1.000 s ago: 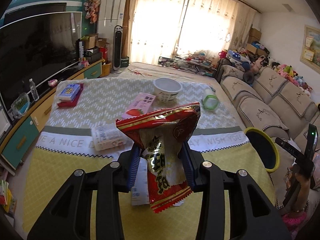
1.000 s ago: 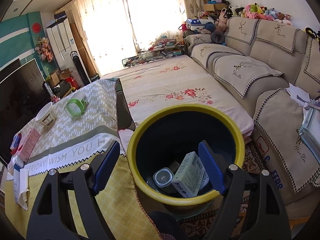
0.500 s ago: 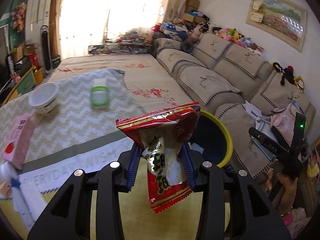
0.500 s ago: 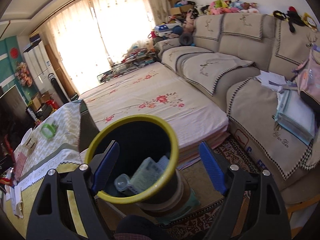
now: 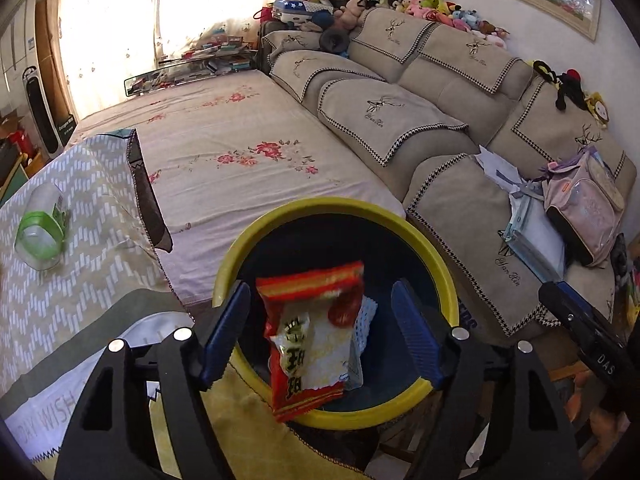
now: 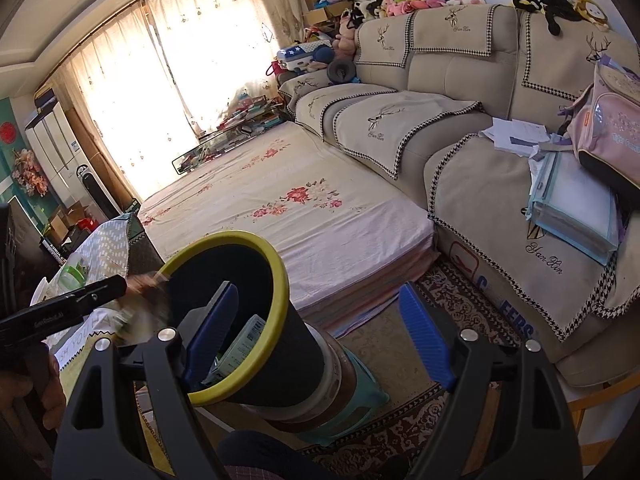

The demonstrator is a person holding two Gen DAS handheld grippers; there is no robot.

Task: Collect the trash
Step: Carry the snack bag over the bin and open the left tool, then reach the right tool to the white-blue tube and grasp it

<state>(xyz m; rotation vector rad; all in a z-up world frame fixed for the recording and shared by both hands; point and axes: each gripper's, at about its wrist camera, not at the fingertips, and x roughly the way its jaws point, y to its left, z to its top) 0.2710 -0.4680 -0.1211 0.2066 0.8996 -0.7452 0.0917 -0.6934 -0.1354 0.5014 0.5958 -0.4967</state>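
The left gripper (image 5: 320, 334) has its blue-padded jaws spread wide, touching nothing. Between them a red snack wrapper (image 5: 314, 338) hangs loose in the air, apart from both pads, over the mouth of the yellow-rimmed dark trash bin (image 5: 442, 264). White packaging lies inside the bin behind it. A green-banded plastic container (image 5: 40, 232) lies on the chevron tablecloth (image 5: 92, 264) at left.
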